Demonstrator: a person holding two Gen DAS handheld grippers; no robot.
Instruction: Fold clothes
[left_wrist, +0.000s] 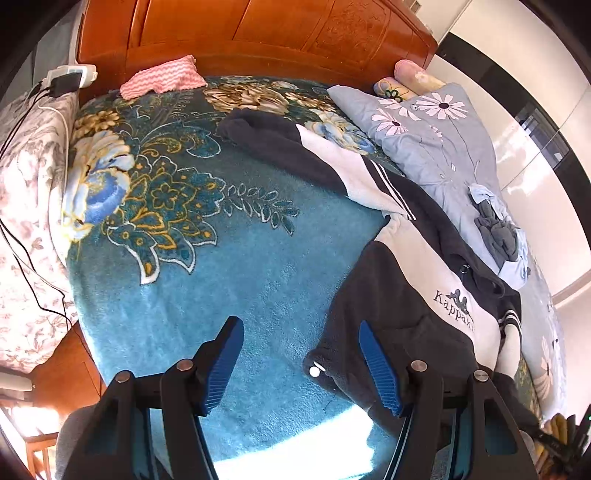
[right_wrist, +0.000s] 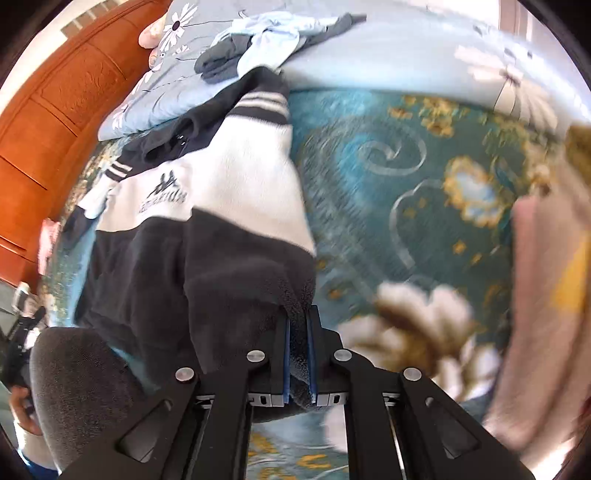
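A bed (left_wrist: 229, 280) under a teal floral blanket carries the dark-and-white sweatshirt (left_wrist: 399, 302). Right hand-held gripper (right_wrist: 298, 314) clamps its dark hem; left hand-held gripper (left_wrist: 301, 336) hangs released beside it. Grip the matching corner first, then fold evenly.

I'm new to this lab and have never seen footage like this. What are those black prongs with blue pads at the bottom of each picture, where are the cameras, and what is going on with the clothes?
The prongs are two-finger grippers, one in each of a person's hands. A fisheye camera on each looks forward along its fingers, hence the bulging view.

Left wrist picture: the left gripper is open, empty, above a teal flowered blanket on a bed.

Right wrist picture: the right gripper is shut on the dark hem of a dark and white sweatshirt lying on that blanket.

Farther off lie a light blue quilt with a small pile of clothes on it and a pink towel by the wooden headboard.
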